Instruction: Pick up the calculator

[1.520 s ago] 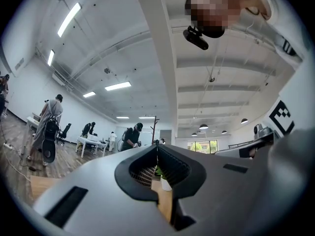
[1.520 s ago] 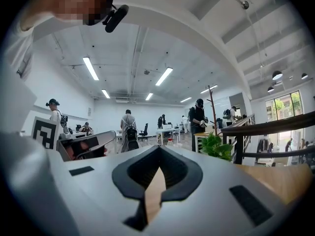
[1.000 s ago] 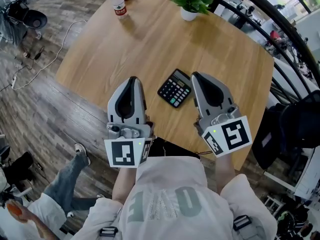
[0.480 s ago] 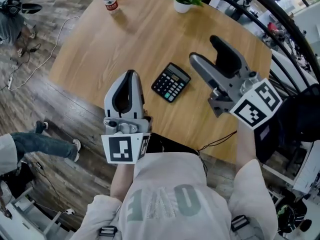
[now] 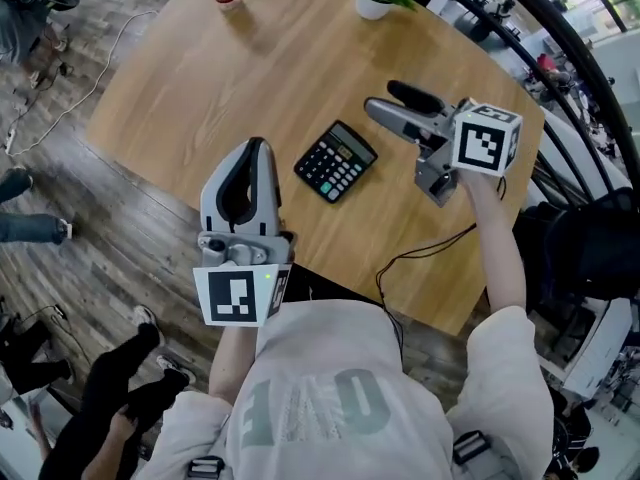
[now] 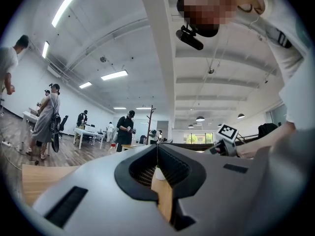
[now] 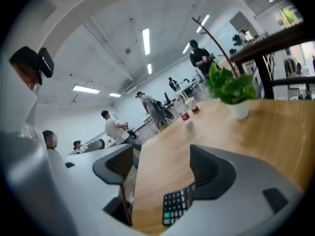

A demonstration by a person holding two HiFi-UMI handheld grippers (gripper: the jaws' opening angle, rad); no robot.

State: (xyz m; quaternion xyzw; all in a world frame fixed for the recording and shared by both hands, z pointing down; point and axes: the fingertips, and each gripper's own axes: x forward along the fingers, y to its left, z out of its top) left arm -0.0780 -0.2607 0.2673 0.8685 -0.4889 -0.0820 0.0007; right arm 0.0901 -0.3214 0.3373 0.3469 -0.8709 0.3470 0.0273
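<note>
**Right gripper opens beside the calculator**

Head view: since a second ago the right gripper (image 5: 383, 99) has swung out over the table (image 5: 230, 78) and rolled onto its side. Its jaws are opening, just right of the calculator (image 5: 336, 161), which lies flat near the table's near edge. The left gripper (image 5: 255, 150) has its tip just inside that edge, apart from the calculator.

Left gripper view: its jaws are pressed together on nothing.

Right gripper view: the calculator (image 7: 176, 205) shows low between the spreading jaws, and neither pad touches it. We judge the approach begun and the grasp not yet made.
</note>
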